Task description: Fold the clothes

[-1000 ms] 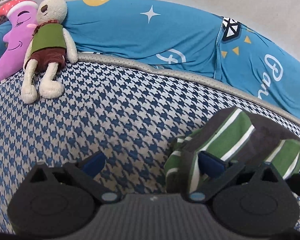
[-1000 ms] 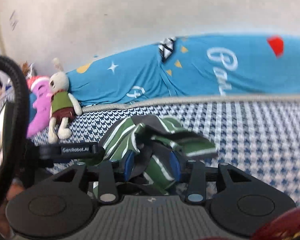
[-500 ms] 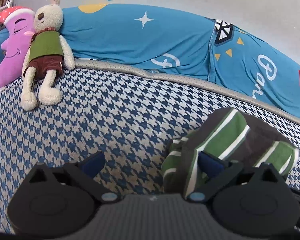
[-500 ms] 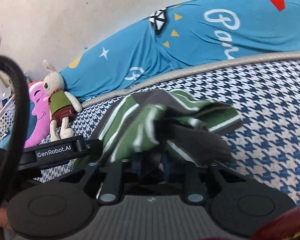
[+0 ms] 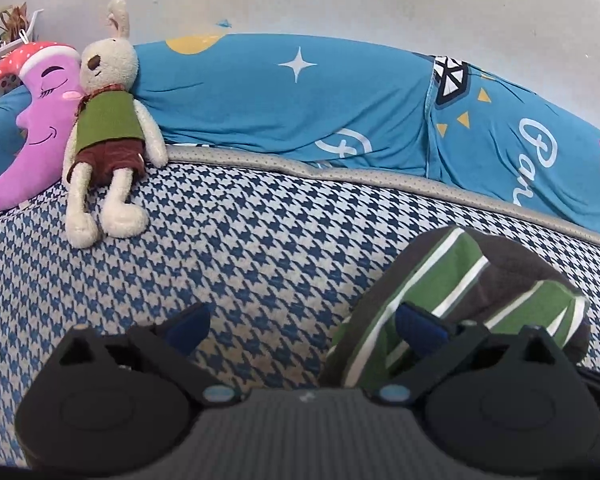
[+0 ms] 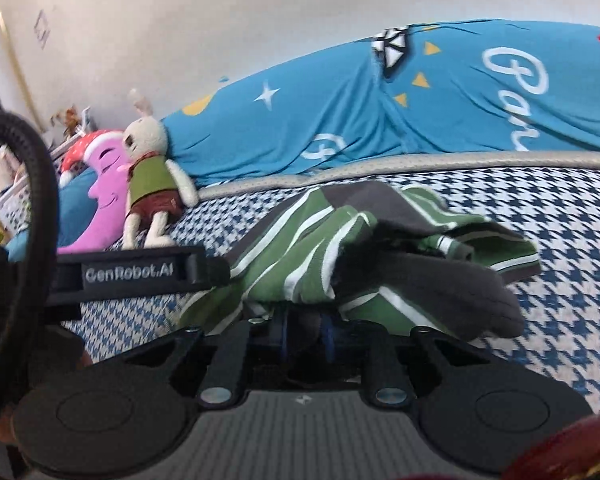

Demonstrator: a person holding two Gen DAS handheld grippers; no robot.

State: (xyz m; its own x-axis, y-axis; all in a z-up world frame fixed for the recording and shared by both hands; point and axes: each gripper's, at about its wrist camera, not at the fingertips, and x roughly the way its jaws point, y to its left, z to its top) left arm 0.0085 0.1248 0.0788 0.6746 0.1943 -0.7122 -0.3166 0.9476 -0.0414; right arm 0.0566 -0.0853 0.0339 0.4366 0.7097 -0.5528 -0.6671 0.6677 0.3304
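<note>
- Striped garment point(image 6: 312, 264), green, grey and white: bunched in a loose heap on the blue-and-white houndstooth bed cover point(image 5: 240, 248), towards its right half in the left wrist view.
- Right gripper point(image 6: 304, 332): blue pads drawn close together, a fold of grey cloth pinched between them; rest of the garment draped forward over the fingertips and spilling onto the cover.
- Left gripper point(image 5: 304, 326): jaws wide apart, nothing between them but bare cover.
- Right-hand blue pad point(image 5: 420, 330) of the left gripper: lying against the near edge of the garment heap; true contact or mere overlap hard to judge from this angle.
- Left gripper body, labelled "GenRobot.AI", seen side-on at left edge of the right wrist view, just beside the garment.
- Plush rabbit point(image 5: 108, 132) in green vest and brown shorts: propped at the far left of the bed, leaning on a purple moon cushion point(image 5: 40, 120).
- Blue printed quilt point(image 5: 300, 108): rolled along the wall behind the bed, well apart from the garment.
</note>
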